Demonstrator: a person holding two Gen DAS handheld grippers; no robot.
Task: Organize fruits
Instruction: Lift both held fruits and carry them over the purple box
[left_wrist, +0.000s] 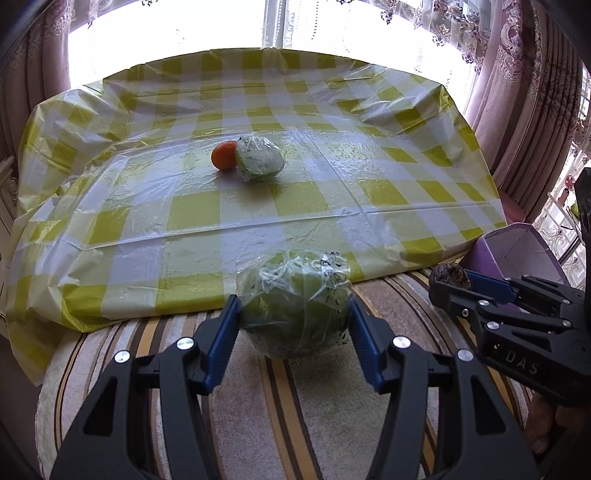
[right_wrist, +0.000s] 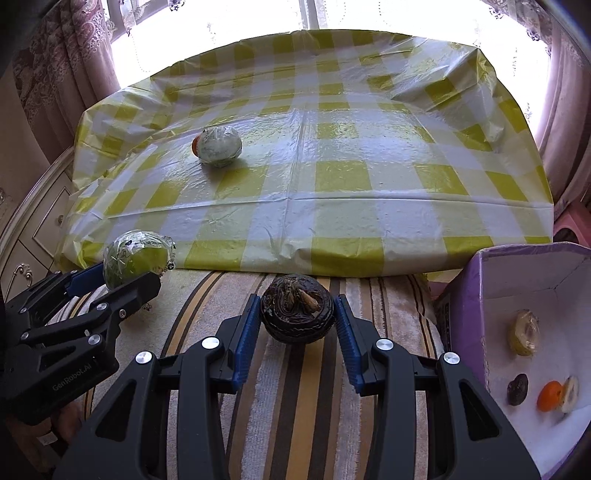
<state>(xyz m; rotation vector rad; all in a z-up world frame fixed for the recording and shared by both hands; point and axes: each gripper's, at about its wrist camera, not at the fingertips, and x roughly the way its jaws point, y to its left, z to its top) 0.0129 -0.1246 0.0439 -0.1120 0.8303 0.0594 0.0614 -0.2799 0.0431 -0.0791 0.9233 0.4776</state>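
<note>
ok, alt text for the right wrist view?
The right hand-held gripper clamps a dark wrinkled fruit above a striped cloth. A purple box holding fruit sits right; the left hand-held gripper holds a wrapped green fruit.

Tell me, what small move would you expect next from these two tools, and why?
Probably the right tool swings right, over the purple cardboard box. It grips a dark wrinkled round fruit above the striped cloth, and several fruits already lie in that box. The left tool holds a plastic-wrapped green fruit.

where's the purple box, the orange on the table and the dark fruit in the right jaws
purple box (right_wrist: 465, 295), right wrist view, left wall
orange (left_wrist: 222, 156), left wrist view, middle
dark fruit (right_wrist: 297, 314), right wrist view, middle
</note>
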